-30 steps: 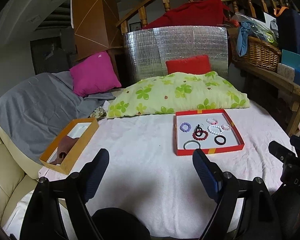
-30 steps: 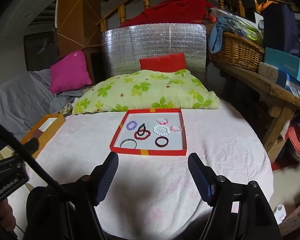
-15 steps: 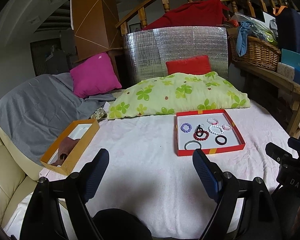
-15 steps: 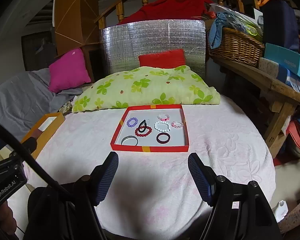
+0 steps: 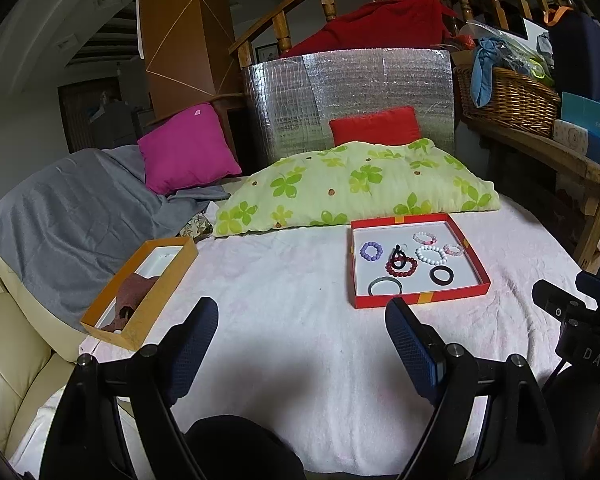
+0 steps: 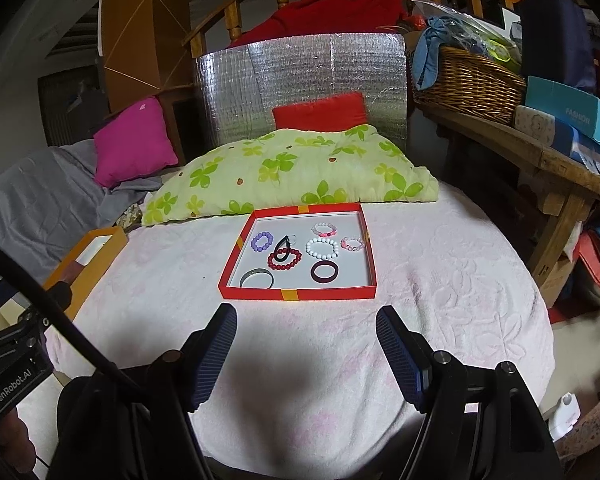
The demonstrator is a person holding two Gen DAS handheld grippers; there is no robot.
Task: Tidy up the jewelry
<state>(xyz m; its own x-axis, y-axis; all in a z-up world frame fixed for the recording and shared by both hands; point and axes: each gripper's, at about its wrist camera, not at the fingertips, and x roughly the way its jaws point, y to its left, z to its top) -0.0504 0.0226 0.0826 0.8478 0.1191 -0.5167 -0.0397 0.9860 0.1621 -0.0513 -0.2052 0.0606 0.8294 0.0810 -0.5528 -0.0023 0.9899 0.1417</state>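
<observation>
Surface (image 6: 440, 320): red tray (image 6: 256, 293) at 12 o'clock holds bracelets (image 6: 285, 258). Blue box (image 6: 568, 114) at 2 o'clock reads "FASHION". Left gripper (image 5: 300, 344), right gripper (image 6: 306, 344): released, empty. "GenRobot.AI" label at 8 o'clock, partly cut off

Count: 2 boxes, 7 bracelets, 3 pillows

1 red box (image 6: 298, 294) w/ 7 bracelets: 5 beaded, e.g. the purple one (image 6: 262, 241), + 2 plain bangles, e.g. the dark one (image 6: 324, 272). 1 orange box (image 5: 168, 280). Pillows: 1 green-leaf (image 6: 292, 172), 1 pink (image 6: 134, 142), 1 red (image 6: 318, 112). 1 wicker basket (image 6: 468, 84).
</observation>
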